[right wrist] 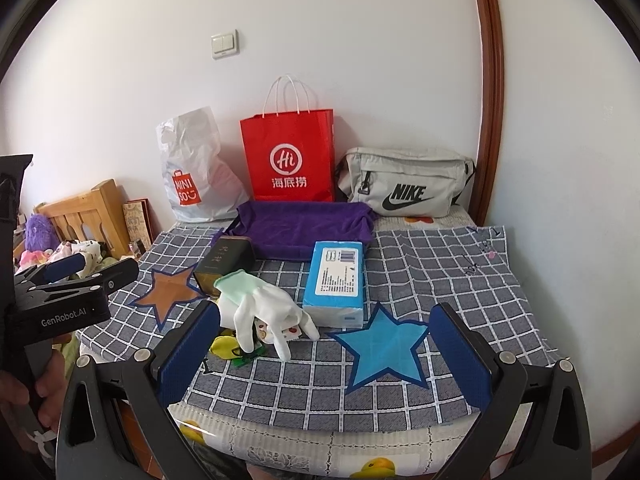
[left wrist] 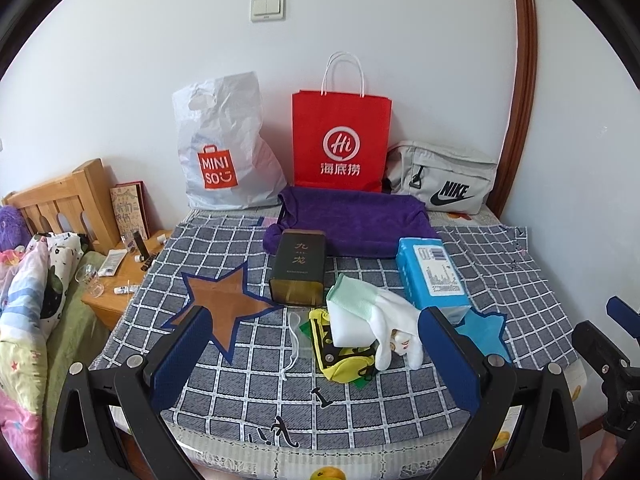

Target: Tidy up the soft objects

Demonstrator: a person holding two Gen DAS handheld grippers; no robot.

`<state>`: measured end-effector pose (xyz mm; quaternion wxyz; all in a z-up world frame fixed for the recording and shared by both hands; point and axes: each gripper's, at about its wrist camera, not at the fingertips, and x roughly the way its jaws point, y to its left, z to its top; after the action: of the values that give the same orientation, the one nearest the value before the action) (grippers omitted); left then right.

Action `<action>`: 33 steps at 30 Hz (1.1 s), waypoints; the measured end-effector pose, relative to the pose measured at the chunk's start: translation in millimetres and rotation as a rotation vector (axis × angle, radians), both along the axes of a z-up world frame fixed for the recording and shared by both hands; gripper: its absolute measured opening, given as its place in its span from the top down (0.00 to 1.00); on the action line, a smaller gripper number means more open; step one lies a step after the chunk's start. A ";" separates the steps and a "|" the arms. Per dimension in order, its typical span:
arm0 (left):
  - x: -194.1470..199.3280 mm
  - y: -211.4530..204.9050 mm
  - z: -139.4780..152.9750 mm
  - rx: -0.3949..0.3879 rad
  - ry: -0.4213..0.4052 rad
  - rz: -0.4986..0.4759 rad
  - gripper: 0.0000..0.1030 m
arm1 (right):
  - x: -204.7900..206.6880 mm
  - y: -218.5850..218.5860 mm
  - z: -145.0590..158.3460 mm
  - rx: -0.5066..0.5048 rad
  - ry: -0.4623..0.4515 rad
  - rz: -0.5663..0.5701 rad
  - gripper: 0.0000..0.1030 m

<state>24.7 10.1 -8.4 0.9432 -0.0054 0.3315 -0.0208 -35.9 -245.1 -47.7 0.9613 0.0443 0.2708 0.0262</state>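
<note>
Blue-padded and spread wide, my left gripper (left wrist: pixel 316 356) hovers low over the near edge of the grey checked cloth (left wrist: pixel 500 280) and holds nothing. My right gripper (right wrist: pixel 324 356) is just as wide apart and also empty, above the blue paper star (right wrist: pixel 382 350) stuck on the cloth. Between the two stars sits the soft pile: a white knit glove with a pale green cuff (left wrist: pixel 372 312) drapes over a yellow fabric pouch (left wrist: pixel 344 364), with a clear plastic sleeve with a white cord (left wrist: pixel 296 336) just beside them. The brown paper star (left wrist: pixel 224 304) lies to the left of the pile. Behind the glove stand a dark green rectangular tin (left wrist: pixel 298 268) and a blue tissue pack (left wrist: pixel 432 276), and further back lies a purple folded towel (left wrist: pixel 356 220). Against the wall stand a white Miniso plastic bag (left wrist: pixel 224 148), a red paper bag (left wrist: pixel 340 140) and a grey Nike waist bag (left wrist: pixel 440 176).
</note>
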 end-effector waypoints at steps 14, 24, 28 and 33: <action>53.4 34.4 -83.0 -0.041 0.153 0.066 0.02 | 78.9 31.4 -69.5 0.001 0.080 0.170 0.01; 80.8 55.3 -128.7 -0.061 0.235 0.089 0.02 | 144.1 63.4 -98.0 0.037 0.127 0.283 0.01; 83.9 60.1 -139.1 -0.065 0.242 0.084 0.02 | 166.4 72.1 -107.1 0.060 0.161 0.315 0.01; 90.2 66.2 -146.0 -0.093 0.256 0.077 0.02 | 184.8 84.8 -121.4 0.043 0.205 0.361 0.01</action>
<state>115.0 76.3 -154.4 0.8920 -0.0645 0.4475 0.0011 148.9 -160.2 -169.1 0.9071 0.0178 0.3702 0.1993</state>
